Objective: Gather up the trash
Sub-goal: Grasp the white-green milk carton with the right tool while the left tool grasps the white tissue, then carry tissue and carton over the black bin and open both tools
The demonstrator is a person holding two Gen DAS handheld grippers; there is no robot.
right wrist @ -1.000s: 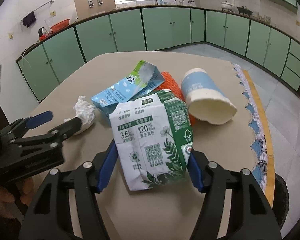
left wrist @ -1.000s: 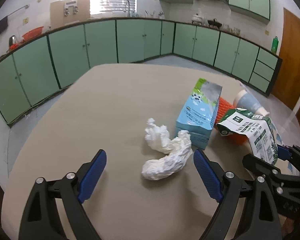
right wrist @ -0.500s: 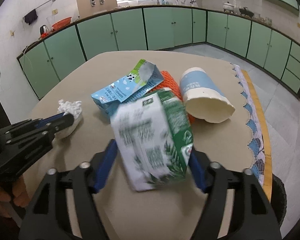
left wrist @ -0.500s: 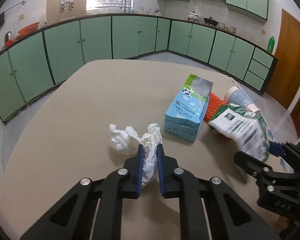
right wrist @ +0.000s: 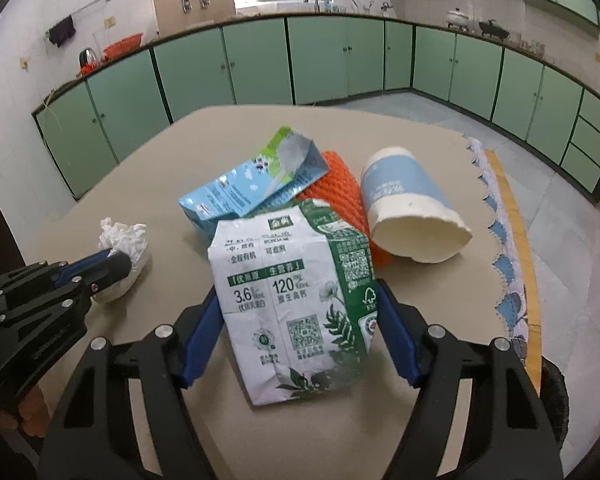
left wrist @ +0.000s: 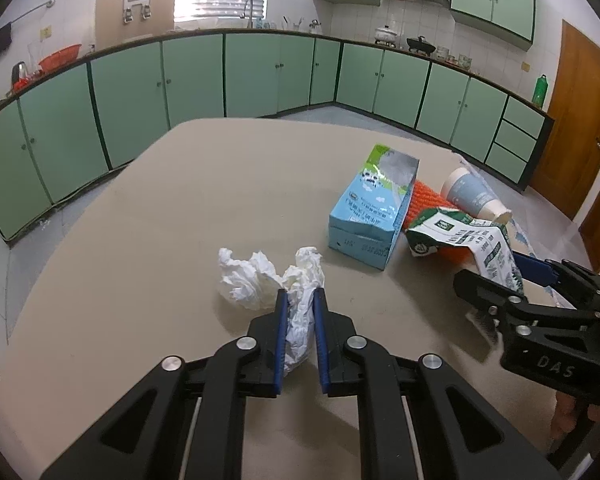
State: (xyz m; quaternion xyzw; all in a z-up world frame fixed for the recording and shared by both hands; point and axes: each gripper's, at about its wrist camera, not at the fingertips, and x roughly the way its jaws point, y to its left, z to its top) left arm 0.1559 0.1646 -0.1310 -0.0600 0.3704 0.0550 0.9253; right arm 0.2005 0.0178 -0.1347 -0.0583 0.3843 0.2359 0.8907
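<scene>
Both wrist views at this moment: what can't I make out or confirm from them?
- Orange mesh: mostly covered by the blue carton and green carton in both views.
- Right gripper: its jaws are closing around the green carton; pad contact is hidden behind the carton's sides.
- Tissue held by the left gripper: its lower end is hidden between the fingers.
- No bin shows in either view.

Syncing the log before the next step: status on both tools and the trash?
Left tool shut on tissue. Right tool closing around green carton. Blue carton, cup, orange mesh on table.
</scene>
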